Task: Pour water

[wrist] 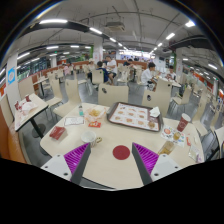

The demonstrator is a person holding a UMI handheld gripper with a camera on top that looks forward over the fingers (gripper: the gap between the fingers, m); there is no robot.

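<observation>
- Your gripper (pixel 110 158) hovers above the near edge of the round worktop (pixel 100 135), jaws released and grasping nothing, the purple pads (pixel 77 155) spread wide apart
- The likeliest things for pouring stand to the right of the jaws: a small cluster of cups and a bottle-like thing (pixel 167 146) just beyond the right finger, near the worktop's right rim; you cannot tell which one holds the water
- A taller cup with a red band (pixel 183 122) stands farther off on the same side, upright as far as it shows
- So the reach, as I judge it, goes forward and to the right, not straight ahead; the vessels look upright, so you would close on one from its side
- Straight between the fingers lies only a flat red disc (pixel 121 152) on the worktop, which is no obstacle
- Beyond it, mid-worktop, sits a flat tray (pixel 133 116) with small round pieces on it, well clear of a rightward path
- To the left are a red flat thing (pixel 58 132) and a small packet (pixel 95 117), apart from the vessels
- The risk lies in the cluster itself: the things stand close together, so a wide jaw may knock a neighbour
</observation>
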